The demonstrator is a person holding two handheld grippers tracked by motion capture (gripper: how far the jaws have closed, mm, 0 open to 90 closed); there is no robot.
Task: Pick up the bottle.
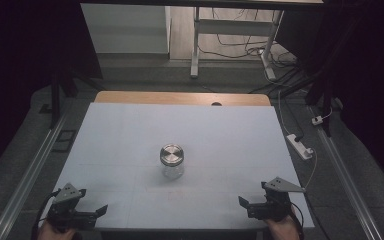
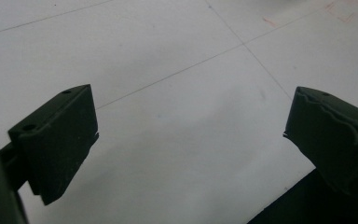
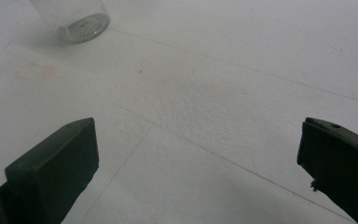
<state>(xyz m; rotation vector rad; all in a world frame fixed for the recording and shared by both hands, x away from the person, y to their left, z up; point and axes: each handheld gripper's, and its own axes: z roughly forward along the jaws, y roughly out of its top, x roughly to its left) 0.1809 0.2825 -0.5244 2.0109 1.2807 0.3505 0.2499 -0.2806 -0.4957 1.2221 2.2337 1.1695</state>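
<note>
You are at the very start of the job: nothing is held yet, and the glass jar (image 1: pixel 172 161) with its metal screw lid (image 1: pixel 172 154) stands upright near the middle of the white worktop (image 1: pixel 130 130), well apart from both of your hands.

Your left tool (image 1: pixel 99 211) sits at about 7 o'clock from the jar, near the front edge of the worktop, its jaws spread with only bare sheet between them, as the left gripper view confirms (image 2: pixel 191 135). Your right tool (image 1: pixel 242 203) rests at about 5 o'clock from the jar, also spread wide and empty; in the right gripper view (image 3: pixel 198 149) the jar's clear base (image 3: pixel 77 21) lies off toward 11 o'clock, far ahead of the jaws.

The step in hand looks like the approach. I judge the work to be on the lid, so the next move calls for one tool to come in level and close on the glass body to steady it, while the other comes down over the lid from above. Keep both tools spread until they straddle the jar; the glass is smooth and light-looking, so a nudge before the grip is set could slide or tip it.
</note>
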